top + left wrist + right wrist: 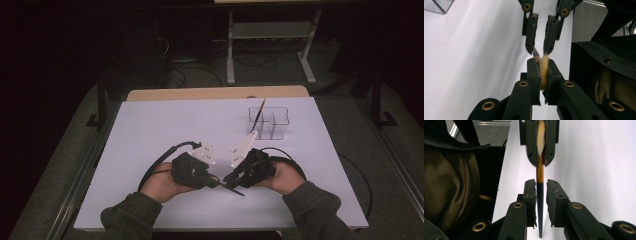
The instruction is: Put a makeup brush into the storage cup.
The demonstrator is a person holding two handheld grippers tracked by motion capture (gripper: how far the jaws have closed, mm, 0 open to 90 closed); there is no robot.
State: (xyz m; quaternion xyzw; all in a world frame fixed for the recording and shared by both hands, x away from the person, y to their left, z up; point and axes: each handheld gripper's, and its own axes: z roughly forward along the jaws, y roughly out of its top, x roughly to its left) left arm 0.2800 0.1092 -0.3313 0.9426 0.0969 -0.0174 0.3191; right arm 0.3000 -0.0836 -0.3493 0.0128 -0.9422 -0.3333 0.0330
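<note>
While the left gripper (543,75) clamps the paintbrush (539,187) by its bristles, the handle runs straight between the right gripper (540,202) jaws, which stand slightly apart and off it. Both hover low over the near desk (150,130); farther off stands a clear organizer (270,122) holding another brush (259,114).

Brush (539,192) had pale tan bristles, an orange-brown ferrule section and a dark navy-black handle. Both grippers were matte black with brass-coloured rivets, left gripper (543,72) and right gripper (540,192), each carrying a light grey three-cornered plate (205,153) and black cable. Table (165,125) top was plain white with a light wood edge strip; organiser (270,122) was clear; sleeves (132,217) were olive-brown.
</note>
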